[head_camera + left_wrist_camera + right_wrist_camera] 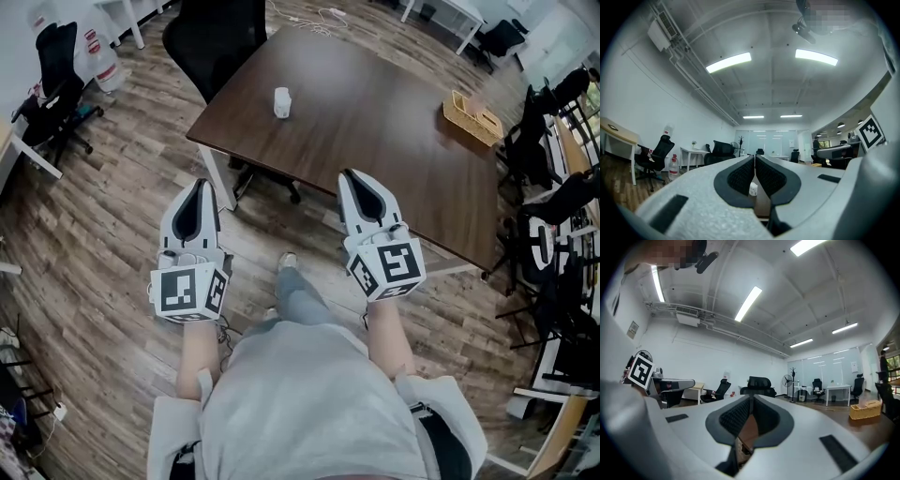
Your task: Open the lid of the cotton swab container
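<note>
The cotton swab container (282,101), small, white and cylindrical, stands upright on the dark brown table (375,141) near its far left side. In the left gripper view the container (753,189) shows small and far off between the closed pads. My left gripper (201,184) is held over the floor, short of the table's near corner, shut and empty. My right gripper (352,176) hovers over the table's near edge, shut with nothing in it. The jaw tips meet in both gripper views: the left gripper (754,158) and the right gripper (751,399).
A woven basket (472,116) sits on the table's right side, and the basket (865,409) shows in the right gripper view too. A black office chair (217,37) stands behind the table's left end. More chairs and desks line the room's edges. The person's legs are below, on the wood floor.
</note>
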{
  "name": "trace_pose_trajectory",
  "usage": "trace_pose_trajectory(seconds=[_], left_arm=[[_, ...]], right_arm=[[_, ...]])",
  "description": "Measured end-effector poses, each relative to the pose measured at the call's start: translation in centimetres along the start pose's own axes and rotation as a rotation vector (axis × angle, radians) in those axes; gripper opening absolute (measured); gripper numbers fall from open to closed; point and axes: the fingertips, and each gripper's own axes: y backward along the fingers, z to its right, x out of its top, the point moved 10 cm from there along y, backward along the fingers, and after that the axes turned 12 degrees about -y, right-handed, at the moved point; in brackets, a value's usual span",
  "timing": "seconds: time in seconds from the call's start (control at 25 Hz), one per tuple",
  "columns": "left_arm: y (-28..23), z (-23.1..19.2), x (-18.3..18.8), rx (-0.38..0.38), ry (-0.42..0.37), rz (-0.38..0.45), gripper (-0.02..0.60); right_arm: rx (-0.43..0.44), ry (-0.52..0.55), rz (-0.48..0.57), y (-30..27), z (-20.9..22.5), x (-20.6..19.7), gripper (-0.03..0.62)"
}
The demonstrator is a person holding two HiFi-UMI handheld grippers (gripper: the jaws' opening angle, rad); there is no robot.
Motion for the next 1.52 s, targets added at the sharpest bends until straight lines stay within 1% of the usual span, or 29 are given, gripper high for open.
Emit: trace_pose_trajectory(seconds=[0.2,0.48,0.76,1.08,1.28,1.52], left_arm=[[-3.3,-1.1,-0.4,0.009,-0.01,-0.004,0.014],[-9.7,-2.8,-1.0,0.014,-0.02,0.001,0.014],[-16.1,-3.6,-1.4,0.031,-0.022,0.002,0.014],[-21.8,-4.1,-1.8,0.058,-0.034,0.004,0.014],[-24.4,-3.8,-1.9,0.085,-0.039,0.009,0.014],[-25.8,-4.9,-2.8,0.1,-0.041,-0.015,0.014]], right_arm=[[0.014,-0.008,0.005,-3.8,1.7,0.3,0.026],[0.032,-0.013,0.003,-10.0,4.7,0.8,0.026],[0.056,-0.012,-0.005,-15.9,8.5,1.9,0.026],[0.09,-0.014,-0.023,-21.6,12.3,2.6,0.026],[0.131,-0.02,-0.053,-24.2,14.1,2.4,0.026],[0.145,-0.038,-0.102,-26.8,14.6,1.4,0.026]])
